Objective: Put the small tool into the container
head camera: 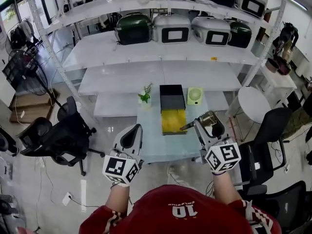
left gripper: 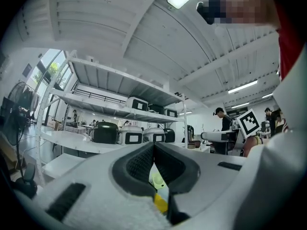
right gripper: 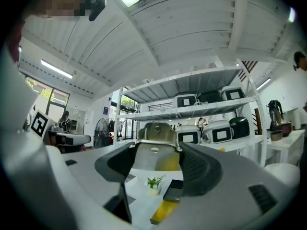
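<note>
A small shiny metal tool [head camera: 206, 119] is clamped in my right gripper [head camera: 210, 126], which hovers over the right edge of the table, just right of the yellow tray [head camera: 174, 121]. In the right gripper view the tool [right gripper: 155, 145] fills the gap between the pads, and a dark thin part of it hangs at the lower left. The black container [head camera: 172, 97] stands open behind the yellow tray. My left gripper [head camera: 131, 134] hangs over the table's left edge, its jaws closed together with nothing between them [left gripper: 153, 150].
On the pale table [head camera: 161, 150] stand a small potted plant [head camera: 145, 96] at the back left and a light green round object [head camera: 195, 95] at the back right. White shelves with cookers [head camera: 170, 29] rise behind. Black office chairs [head camera: 68, 130] flank the table.
</note>
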Available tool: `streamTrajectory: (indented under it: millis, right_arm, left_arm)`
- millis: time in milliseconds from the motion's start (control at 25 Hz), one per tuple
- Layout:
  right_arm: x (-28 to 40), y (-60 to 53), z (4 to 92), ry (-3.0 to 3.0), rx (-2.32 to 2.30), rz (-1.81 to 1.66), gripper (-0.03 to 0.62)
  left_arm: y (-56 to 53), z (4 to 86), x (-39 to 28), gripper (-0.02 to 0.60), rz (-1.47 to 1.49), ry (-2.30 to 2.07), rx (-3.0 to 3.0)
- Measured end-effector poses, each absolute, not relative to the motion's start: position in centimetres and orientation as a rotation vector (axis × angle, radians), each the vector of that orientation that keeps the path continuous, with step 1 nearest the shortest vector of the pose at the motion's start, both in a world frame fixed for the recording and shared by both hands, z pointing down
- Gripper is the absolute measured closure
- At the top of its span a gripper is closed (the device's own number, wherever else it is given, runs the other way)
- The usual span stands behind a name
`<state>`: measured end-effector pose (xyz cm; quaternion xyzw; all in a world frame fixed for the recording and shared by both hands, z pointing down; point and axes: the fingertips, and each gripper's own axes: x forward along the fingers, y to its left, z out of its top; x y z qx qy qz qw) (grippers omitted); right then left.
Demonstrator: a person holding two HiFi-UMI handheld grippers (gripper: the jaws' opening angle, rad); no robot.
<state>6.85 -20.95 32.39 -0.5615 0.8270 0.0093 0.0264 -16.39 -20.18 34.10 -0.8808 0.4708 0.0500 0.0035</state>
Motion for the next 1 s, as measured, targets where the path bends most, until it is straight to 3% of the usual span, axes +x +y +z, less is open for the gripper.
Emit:
streamTrajectory:
  millis: [360, 1000]
  right_arm:
    - [7.4, -27.1, 33.0, 2.592, -1.614, -0.026, 0.307]
    - [8.1, -31.5, 40.9, 2.736, -1.575, -0.179, 0.307]
  left_arm:
    - [-24.6, 33.5, -13.4, 0.583, 0.168, 1.493, -2.723]
    - [-29.4, 39.9, -9.9, 0.583, 0.052, 1.529, -2.828]
